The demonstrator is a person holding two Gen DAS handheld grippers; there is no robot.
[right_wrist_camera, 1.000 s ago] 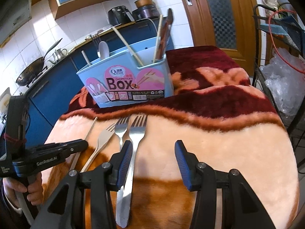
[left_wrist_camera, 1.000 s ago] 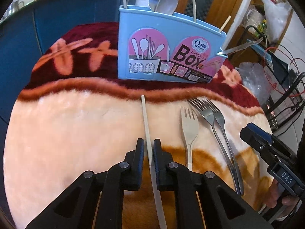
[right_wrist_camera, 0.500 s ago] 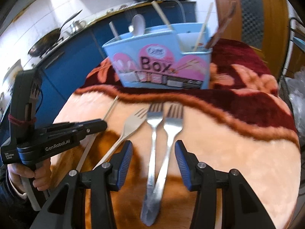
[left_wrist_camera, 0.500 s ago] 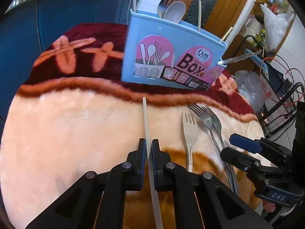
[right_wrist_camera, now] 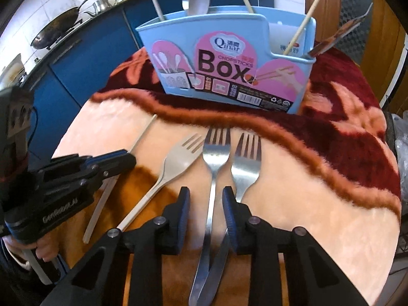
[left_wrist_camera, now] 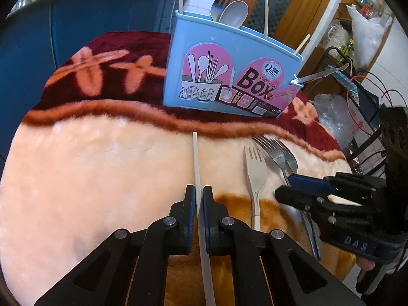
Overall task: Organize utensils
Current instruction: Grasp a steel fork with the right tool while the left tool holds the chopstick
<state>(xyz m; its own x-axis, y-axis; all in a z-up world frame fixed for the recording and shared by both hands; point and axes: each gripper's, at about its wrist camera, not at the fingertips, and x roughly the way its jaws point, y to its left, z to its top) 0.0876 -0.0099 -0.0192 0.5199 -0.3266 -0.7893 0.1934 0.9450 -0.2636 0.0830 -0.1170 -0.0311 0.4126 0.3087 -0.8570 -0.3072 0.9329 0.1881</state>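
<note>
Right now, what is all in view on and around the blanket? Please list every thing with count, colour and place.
chopstick: one, cream, lying on the blanket, clamped in the left gripper
pale fork: one, beige, on the blanket beside the steel forks
steel forks: two, silver, side by side, handles crossing
utensil box: one, light blue with pink label, standing at the far side of the blanket; it holds chopsticks, a grey spoon and a fork
blanket: one, peach, brown and dark red, covering the table
wok: one, dark, on the blue counter behind
left gripper: black, shut on the chopstick
right gripper: black with blue pads, jaws closing around one steel fork's handle
</note>
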